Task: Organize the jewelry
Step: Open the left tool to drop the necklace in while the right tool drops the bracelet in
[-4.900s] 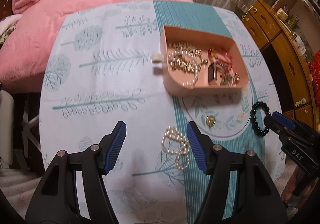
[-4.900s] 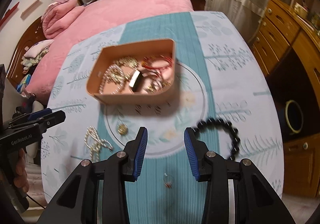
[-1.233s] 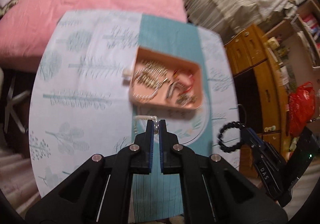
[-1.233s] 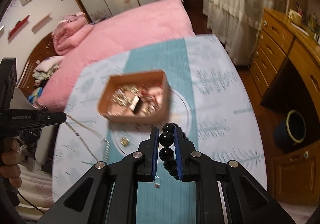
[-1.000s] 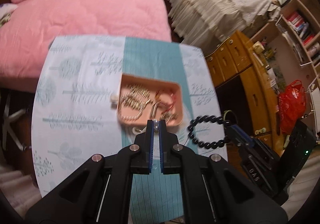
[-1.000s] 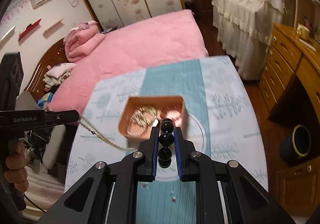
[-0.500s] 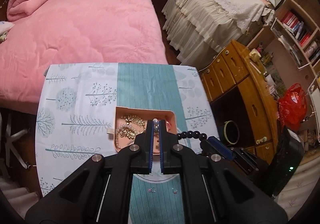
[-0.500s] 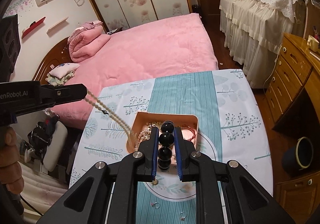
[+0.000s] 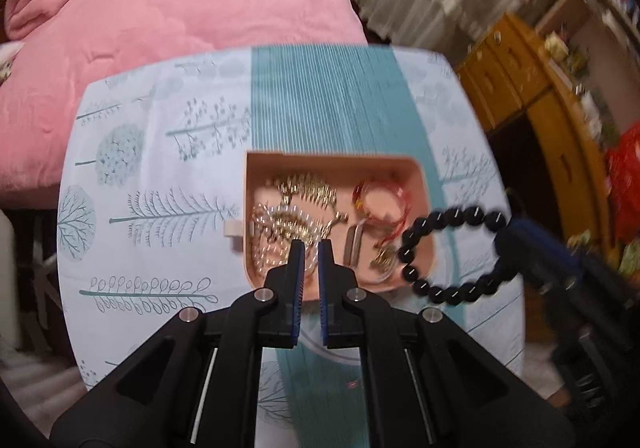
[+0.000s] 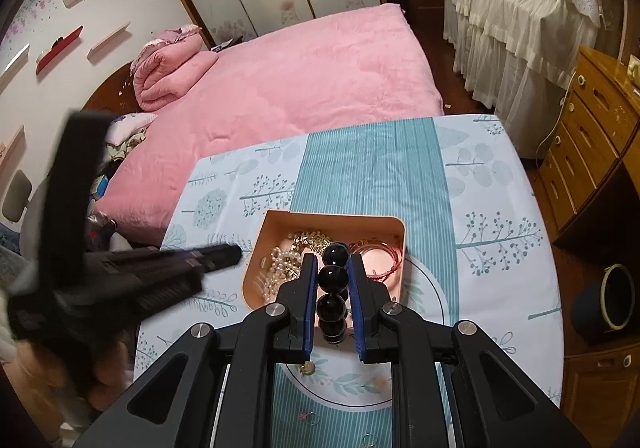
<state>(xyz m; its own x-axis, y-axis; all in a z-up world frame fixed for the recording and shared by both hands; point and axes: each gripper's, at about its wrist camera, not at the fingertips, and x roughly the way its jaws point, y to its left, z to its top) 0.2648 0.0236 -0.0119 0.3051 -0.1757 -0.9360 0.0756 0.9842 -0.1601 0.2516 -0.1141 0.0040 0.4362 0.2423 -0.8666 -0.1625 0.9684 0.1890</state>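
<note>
On the table (image 10: 500,207), the pink tray (image 10: 256,280) holds the pearls (image 9: 276,224). The left gripper (image 9: 311,248), at the tray's 6 o'clock, has just begun opening, nothing visibly held. The right gripper (image 10: 333,268) is clamped on the black bracelet (image 9: 452,252), hanging over the tray's 3 o'clock edge. Next, likely: center the bracelet over the tray, then release.
</note>
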